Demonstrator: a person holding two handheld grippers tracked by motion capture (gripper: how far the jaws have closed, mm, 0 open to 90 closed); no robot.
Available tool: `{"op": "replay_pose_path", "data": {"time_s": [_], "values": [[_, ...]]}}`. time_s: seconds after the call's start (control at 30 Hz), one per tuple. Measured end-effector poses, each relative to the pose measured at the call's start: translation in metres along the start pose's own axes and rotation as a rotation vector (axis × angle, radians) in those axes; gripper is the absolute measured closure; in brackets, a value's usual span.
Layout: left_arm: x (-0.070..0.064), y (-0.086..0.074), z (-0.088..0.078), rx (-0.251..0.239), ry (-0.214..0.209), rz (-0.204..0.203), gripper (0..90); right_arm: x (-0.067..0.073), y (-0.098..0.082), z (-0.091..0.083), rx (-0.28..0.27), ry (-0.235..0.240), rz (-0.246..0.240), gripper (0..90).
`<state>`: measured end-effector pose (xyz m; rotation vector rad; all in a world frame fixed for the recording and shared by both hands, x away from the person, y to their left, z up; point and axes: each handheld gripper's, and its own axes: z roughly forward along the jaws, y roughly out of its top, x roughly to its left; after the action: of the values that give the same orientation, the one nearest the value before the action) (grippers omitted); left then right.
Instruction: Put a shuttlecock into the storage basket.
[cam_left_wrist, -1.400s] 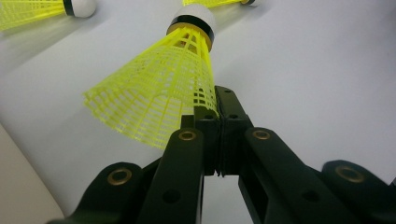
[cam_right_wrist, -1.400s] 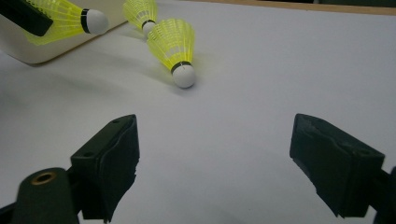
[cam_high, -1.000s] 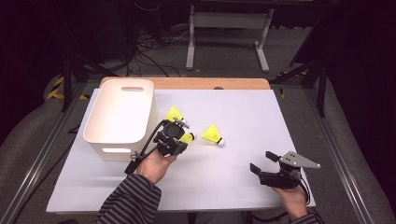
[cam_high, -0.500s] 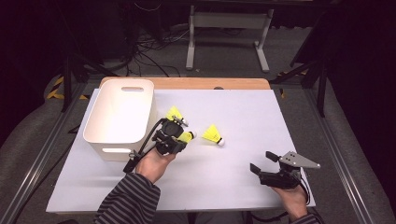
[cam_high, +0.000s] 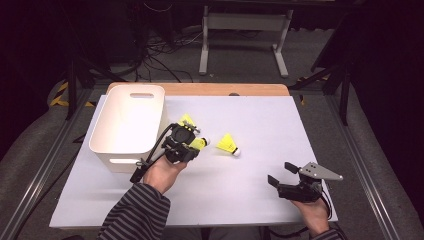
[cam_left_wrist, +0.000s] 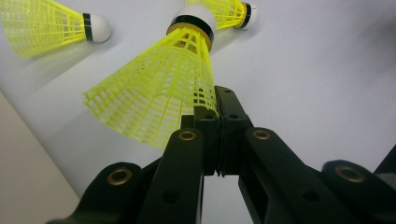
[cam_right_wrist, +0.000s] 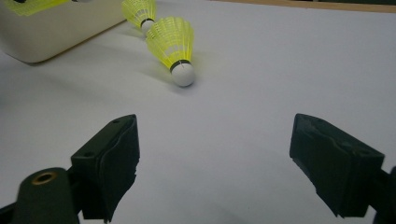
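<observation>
My left gripper (cam_high: 191, 145) is shut on the skirt edge of a yellow shuttlecock (cam_high: 200, 144), just right of the white bin (cam_high: 127, 125). In the left gripper view the jaws (cam_left_wrist: 219, 107) pinch the mesh rim of that shuttlecock (cam_left_wrist: 159, 88), whose white cork points away. A second shuttlecock (cam_high: 187, 120) lies just behind the left gripper, and a third (cam_high: 228, 145) lies on the white mat to its right. My right gripper (cam_high: 280, 172) stands open near the front right of the mat, nothing between its jaws (cam_right_wrist: 215, 154). Ahead of it lies the third shuttlecock (cam_right_wrist: 175, 44).
The white mat (cam_high: 260, 120) covers a wooden table (cam_high: 200, 89). The bin stands at the mat's left with its near wall (cam_right_wrist: 51, 32) seen from the right gripper. Metal rails run along both sides, and a grey stand (cam_high: 245, 30) is on the floor behind.
</observation>
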<state>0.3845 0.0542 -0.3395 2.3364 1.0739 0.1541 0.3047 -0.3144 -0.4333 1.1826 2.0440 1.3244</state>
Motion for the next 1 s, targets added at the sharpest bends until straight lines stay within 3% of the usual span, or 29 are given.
{"op": "replay_pose_path", "data": {"time_s": [1.0], "values": [[0.012, 0.01, -0.019, -0.003, 0.007, -0.017, 89.0, 0.0, 0.0, 0.0, -0.002, -0.001, 0.001, 16.4]]}}
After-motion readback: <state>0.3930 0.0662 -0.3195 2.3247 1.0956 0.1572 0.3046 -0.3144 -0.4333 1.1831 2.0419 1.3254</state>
